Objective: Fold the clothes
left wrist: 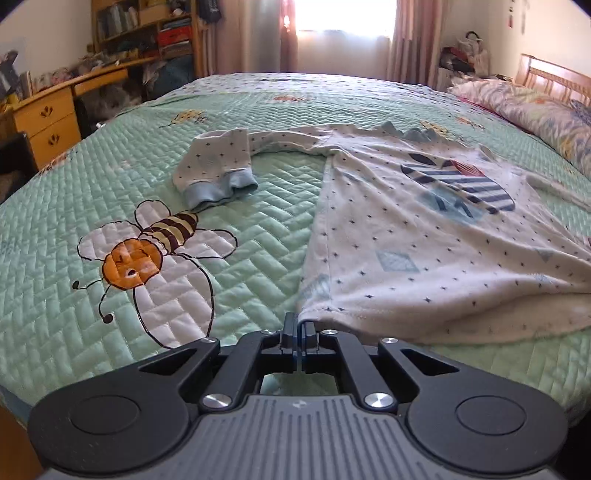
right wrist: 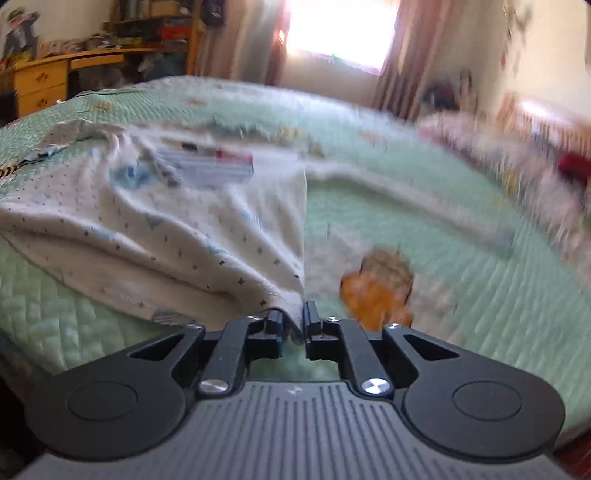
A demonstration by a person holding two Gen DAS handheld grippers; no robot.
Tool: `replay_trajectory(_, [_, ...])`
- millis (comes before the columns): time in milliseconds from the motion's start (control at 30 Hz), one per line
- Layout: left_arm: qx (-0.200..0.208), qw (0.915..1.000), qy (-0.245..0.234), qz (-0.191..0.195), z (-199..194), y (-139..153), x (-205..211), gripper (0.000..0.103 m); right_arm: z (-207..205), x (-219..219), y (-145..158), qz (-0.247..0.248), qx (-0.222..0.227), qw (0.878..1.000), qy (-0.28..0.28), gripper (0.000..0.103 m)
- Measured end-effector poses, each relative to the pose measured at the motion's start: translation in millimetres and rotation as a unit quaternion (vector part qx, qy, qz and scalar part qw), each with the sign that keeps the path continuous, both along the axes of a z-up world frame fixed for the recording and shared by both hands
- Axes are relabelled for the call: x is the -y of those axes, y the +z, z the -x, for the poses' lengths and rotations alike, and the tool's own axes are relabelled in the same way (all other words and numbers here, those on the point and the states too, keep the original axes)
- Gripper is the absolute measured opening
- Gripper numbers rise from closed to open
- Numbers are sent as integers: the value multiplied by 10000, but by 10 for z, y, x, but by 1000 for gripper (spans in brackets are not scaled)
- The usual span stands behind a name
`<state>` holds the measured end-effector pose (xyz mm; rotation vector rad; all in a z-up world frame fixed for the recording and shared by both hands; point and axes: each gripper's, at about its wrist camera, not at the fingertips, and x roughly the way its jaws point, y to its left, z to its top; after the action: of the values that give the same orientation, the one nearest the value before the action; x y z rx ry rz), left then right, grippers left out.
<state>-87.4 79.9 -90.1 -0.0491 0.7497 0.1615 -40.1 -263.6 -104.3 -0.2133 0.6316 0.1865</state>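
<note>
Legible text: none in either view.
Faint letter-like marks at the left edge of the green quilt [left wrist: 258, 206], too blurred to read; small embossed emblem on the grey housing of each tool, no words; striped print on the white garment [left wrist: 424, 236] without readable lettering; book spines on the shelf [left wrist: 144, 26] too small.
</note>
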Motion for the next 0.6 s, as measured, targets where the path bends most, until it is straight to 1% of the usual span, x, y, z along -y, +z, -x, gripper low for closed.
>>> replay_trajectory(67, [16,10000,-71,-25,28,4,4,2,21,68,-58,-212,-104,9997,-107,18])
replay_trajectory(100, [15,10000,-79,3,38,8,-5,3,58,95,-29,-276,-111,9995,-134,19])
replay_trajectory(167, [3,10000,-75,56,60,20,-19,8,132,148,31,-403,-123,9989,-186,27])
replay_trajectory(200, [-12,10000,-58,79,72,28,-24,9,173,137,97,-428,-59,9990,-149,35])
replay_trajectory(233, [-27,9999,-41,102,84,36,-29,13,214,126,165,-453,7,9989,-110,40])
replay_trajectory(300, [-62,9999,-9,110,133,54,-26,20,296,102,299,-502,139,9986,-32,63])
replay_trajectory(367, [-89,9999,17,76,185,74,-13,37,355,29,445,-609,277,9975,221,70])
replay_trajectory(400, [-82,10000,25,52,198,84,-4,40,362,-14,520,-761,297,9959,383,70])
replay_trajectory(433, [-70,10000,30,30,205,94,5,46,355,-67,595,-935,308,9936,555,70])
replay_trajectory(467, [-59,10000,35,9,212,103,15,53,312,-153,612,-858,314,9936,658,71])
replay_trajectory(500, [-48,10000,40,-13,220,113,24,56,268,-240,626,-773,319,9936,758,72])
replay_trajectory(533, [-37,10000,45,-35,227,122,33,62,223,-327,641,-687,324,9934,859,75])
replay_trajectory(567, [-26,10000,50,-56,234,132,42,65,179,-415,655,-601,329,9930,959,80])
replay_trajectory(600, [-15,10000,55,-78,242,141,52,66,135,-502,669,-515,334,9925,1059,81])
